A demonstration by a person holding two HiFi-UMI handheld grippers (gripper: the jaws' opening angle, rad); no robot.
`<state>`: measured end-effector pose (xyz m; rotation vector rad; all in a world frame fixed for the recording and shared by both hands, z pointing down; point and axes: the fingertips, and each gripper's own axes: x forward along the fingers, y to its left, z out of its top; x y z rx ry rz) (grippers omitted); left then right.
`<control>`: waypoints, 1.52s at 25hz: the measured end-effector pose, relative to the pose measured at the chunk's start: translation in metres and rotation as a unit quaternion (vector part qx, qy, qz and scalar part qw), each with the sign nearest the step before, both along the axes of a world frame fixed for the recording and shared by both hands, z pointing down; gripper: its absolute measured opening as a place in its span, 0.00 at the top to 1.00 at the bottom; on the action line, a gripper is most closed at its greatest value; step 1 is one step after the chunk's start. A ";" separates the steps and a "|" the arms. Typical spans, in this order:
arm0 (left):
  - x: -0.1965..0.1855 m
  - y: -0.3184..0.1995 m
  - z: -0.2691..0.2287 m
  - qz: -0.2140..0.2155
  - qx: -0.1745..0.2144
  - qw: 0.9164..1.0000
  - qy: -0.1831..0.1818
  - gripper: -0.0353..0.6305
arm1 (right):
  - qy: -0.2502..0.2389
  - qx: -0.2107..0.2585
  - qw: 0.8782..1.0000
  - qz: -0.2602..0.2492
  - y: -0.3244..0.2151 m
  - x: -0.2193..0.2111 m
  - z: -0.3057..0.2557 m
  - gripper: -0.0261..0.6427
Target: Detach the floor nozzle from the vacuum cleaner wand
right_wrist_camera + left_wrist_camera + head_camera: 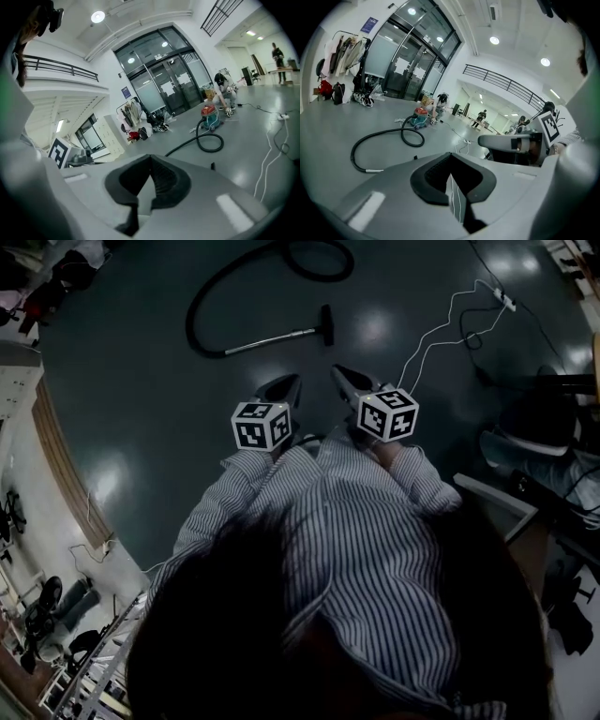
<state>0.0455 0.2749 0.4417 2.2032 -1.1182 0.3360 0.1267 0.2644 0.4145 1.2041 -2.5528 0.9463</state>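
Open grey floor (122, 409) surrounds the wand (272, 339) and floor nozzle (326, 324).

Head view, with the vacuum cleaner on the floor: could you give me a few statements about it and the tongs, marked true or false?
1. The floor nozzle sits on the end of the wand. True.
2. The left tongs grip the hose. False: they are shut on nothing, well apart from it.
3. The right tongs are shut and empty. True.
4. The wand stands upright. False: it lies flat on the floor.
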 end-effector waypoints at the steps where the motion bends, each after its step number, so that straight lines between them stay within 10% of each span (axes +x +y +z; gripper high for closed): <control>1: 0.001 0.002 0.003 0.002 -0.005 1.000 -0.002 0.94 | -0.005 -0.004 1.000 0.008 -0.002 0.003 0.003 0.96; 33: -0.125 -0.269 0.047 0.081 -0.041 0.995 -0.039 0.94 | -0.012 -0.095 0.995 0.034 -0.249 -0.117 0.052 0.96; 38: -0.120 -0.295 0.054 0.090 -0.045 0.995 -0.021 0.94 | -0.077 -0.105 0.990 0.052 -0.262 -0.096 0.050 0.96</control>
